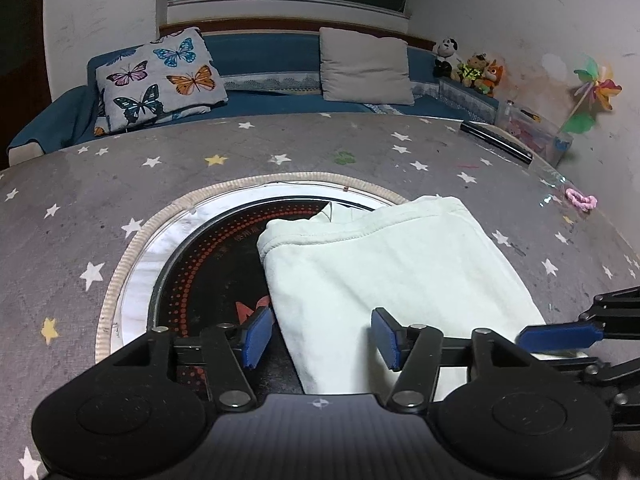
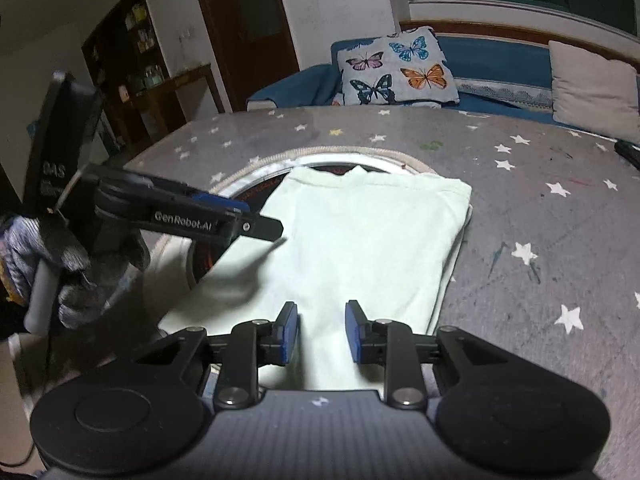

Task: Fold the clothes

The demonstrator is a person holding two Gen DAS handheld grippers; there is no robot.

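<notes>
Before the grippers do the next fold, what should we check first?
1. Left gripper open: ok, its pads stand apart with nothing pinched.
2. Right gripper open: ok, there is a gap between the pads and the shirt lies loose below them.
3. Shirt lying flat: ok, it looks smooth and already folded narrow.
4. Shirt fully on the table: cannot tell, its near end is hidden behind the grippers.
5. Grippers clear of each other: ok, they sit side by side and apart.
6. Nothing lying on the shirt: ok, the pink thing and the black bar are off to the side.
</notes>
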